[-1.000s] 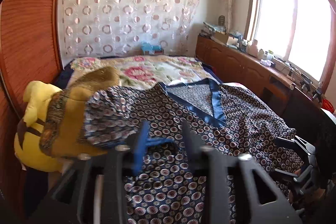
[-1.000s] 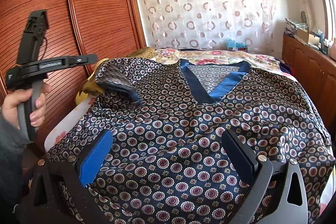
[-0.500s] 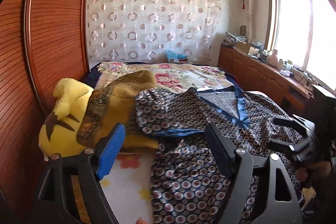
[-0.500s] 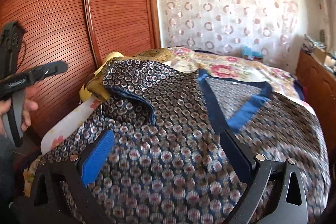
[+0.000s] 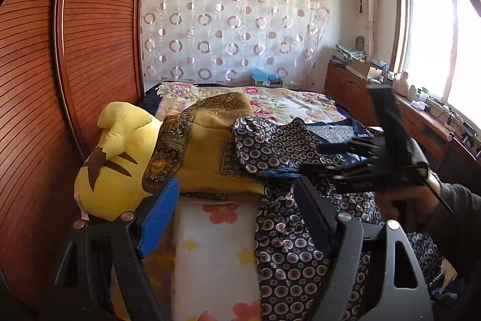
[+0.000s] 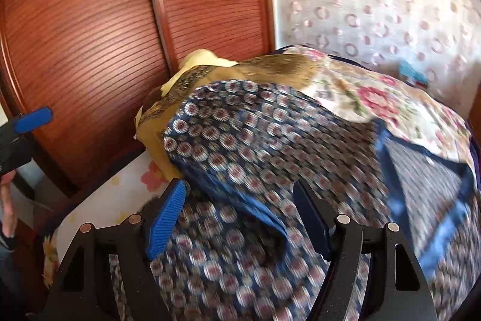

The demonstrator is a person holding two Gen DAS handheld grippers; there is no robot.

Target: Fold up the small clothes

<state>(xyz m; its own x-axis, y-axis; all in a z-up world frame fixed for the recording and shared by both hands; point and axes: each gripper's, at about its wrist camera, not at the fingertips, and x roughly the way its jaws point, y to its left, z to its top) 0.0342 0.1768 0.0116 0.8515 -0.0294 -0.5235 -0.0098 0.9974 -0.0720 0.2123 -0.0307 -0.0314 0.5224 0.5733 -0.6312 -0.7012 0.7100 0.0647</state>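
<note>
left gripper (image 5: 234, 215) spread wide, right gripper (image 6: 240, 215) wide over shirt (image 6: 270, 146)

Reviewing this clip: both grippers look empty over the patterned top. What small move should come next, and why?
Probably lower the right gripper onto the blue-trimmed sleeve edge and close on it. Both grippers are open and hold nothing. That sleeve is flipped loosely across the patterned top, and its hem runs between the right fingers, while the left gripper sits back at the bed corner over the flowered sheet.
</note>
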